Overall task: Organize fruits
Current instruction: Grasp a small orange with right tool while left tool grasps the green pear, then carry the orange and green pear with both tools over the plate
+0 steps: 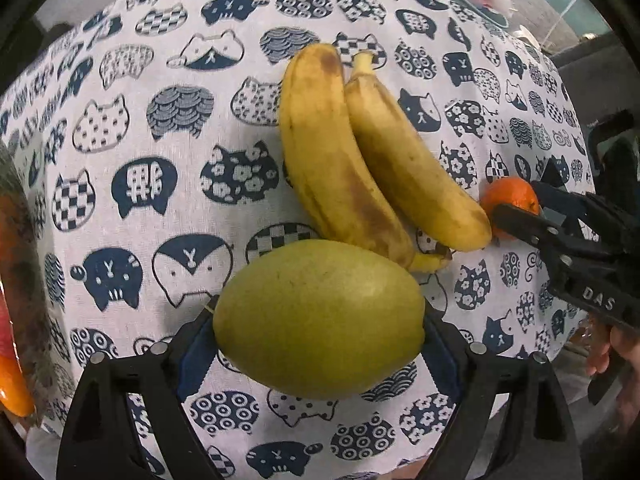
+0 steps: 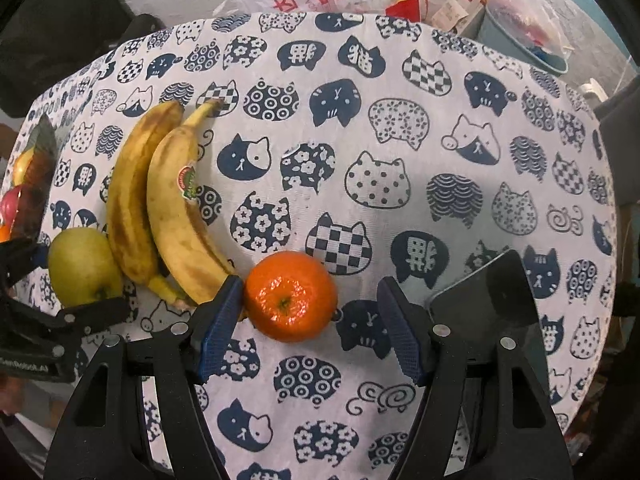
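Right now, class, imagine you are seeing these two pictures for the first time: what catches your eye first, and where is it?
The big green pear fills the near centre of the left view, between the left gripper's jaws. Beyond it lie two spotted bananas side by side on the cat-print tablecloth. In the right view, a bright orange sits between the right gripper's open jaws, beside the bananas.

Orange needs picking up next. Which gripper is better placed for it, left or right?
Right. The right gripper is open with the orange sitting between its fingers, one pad already beside it. The left gripper is occupied: its fingers are closed around the green pear.
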Demonstrator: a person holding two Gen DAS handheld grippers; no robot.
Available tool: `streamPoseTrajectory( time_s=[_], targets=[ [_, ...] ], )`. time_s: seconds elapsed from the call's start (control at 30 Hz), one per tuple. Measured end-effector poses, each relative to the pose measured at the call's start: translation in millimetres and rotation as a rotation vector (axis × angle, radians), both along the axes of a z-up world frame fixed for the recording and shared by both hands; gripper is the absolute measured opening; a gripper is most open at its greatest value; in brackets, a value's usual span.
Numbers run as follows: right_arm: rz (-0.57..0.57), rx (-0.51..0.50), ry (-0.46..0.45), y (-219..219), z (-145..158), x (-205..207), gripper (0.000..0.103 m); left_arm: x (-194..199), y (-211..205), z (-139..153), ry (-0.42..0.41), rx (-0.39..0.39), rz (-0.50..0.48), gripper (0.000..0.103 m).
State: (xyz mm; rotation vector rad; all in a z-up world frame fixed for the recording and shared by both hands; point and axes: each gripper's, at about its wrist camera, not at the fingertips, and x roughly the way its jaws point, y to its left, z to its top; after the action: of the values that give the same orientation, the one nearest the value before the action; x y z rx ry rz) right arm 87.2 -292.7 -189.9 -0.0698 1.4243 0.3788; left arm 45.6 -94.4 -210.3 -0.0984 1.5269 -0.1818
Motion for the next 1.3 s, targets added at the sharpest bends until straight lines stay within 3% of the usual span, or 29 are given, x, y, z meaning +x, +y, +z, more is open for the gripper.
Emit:
streamPoseTrajectory(
  time_s=[0.13,0.3,0.73,1.3],
  targets=[
    [-0.004,0.017,0.007,-1.4,-5.5,0.4,0.069,-0.7,-2.5,-0.1,-0.022,0.013,-0.034,0.089],
    [-0.002,0.070,0.023,-9.5,-9.2,3.9,0.047,-1.8,-10.7,-2.9,-0.044,0.028,-0.066,0.089],
    [0.001,0.044,-0.050,3.8,18.7,-0.2,0.046,-16.4,-2.3,22.7,-0.091,0.036,-0.057,0.089],
    [0.068,0.088,-0.215,36.6,90.6,-9.6,0.046,-35.2,33.3,91.4,-0.280,0.067,-0.066,0.089]
  ],
)
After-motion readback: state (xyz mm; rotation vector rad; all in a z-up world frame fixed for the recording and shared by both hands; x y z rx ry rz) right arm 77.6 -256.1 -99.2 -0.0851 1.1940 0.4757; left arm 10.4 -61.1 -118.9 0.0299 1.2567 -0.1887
